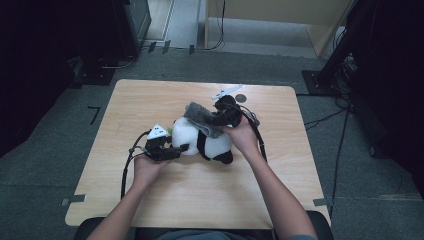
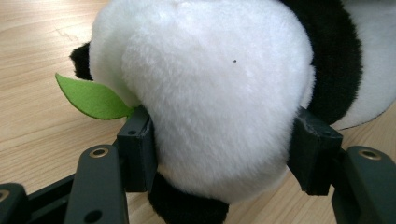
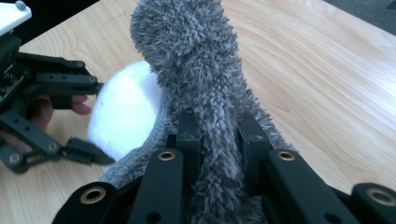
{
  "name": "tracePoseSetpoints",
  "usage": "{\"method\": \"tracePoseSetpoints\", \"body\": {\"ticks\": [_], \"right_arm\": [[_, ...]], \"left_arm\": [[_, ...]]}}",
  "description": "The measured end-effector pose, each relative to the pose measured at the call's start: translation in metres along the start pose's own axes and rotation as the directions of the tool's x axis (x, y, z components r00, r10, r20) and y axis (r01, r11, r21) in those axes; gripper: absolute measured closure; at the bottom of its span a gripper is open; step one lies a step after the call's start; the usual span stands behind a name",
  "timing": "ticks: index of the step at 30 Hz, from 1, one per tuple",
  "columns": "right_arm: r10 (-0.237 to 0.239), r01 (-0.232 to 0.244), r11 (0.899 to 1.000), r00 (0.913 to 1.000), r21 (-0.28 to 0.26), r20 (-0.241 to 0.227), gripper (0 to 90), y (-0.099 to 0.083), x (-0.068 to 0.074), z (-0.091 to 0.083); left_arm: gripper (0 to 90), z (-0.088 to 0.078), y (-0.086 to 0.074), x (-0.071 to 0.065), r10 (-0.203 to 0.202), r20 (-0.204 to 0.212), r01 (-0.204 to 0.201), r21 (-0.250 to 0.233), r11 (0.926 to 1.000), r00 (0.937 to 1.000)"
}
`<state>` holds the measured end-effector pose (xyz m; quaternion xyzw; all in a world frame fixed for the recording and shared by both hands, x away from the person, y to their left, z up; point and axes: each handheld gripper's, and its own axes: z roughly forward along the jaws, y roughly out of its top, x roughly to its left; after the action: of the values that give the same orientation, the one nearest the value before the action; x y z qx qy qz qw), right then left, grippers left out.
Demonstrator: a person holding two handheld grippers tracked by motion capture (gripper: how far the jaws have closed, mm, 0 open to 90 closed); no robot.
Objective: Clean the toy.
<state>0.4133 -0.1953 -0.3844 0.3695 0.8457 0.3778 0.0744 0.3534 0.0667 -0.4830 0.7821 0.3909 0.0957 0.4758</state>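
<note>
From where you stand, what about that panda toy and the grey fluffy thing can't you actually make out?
- Panda toy: its face, left gripper view; the white body is turned toward the camera.
- Grey fluffy cloth: its lower end, right gripper view; cut off behind the right gripper.
- Small items at the table's far edge, high view: too small to identify.

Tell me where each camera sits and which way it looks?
High view: above the table, looking down; both forearms, left gripper, right gripper.
Left gripper view: on the left gripper, looking along its jaws clamping the toy panda.
Right gripper view: on the right gripper, jaws pinching the grey fuzzy cloth; the left gripper and fingers beyond.
All three share the panda.
</note>
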Motion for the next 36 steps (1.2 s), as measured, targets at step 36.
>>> {"method": "tracePoseSetpoints", "body": {"ticks": [36], "right_arm": [[-0.022,0.018,0.998,0.9979,-0.065,-0.060,75.3,0.005,0.024,-0.012]], "left_arm": [[34.6,-0.001,0.000,-0.001,-0.002,0.001,0.002,-0.016,0.9999,1.0000]]}}
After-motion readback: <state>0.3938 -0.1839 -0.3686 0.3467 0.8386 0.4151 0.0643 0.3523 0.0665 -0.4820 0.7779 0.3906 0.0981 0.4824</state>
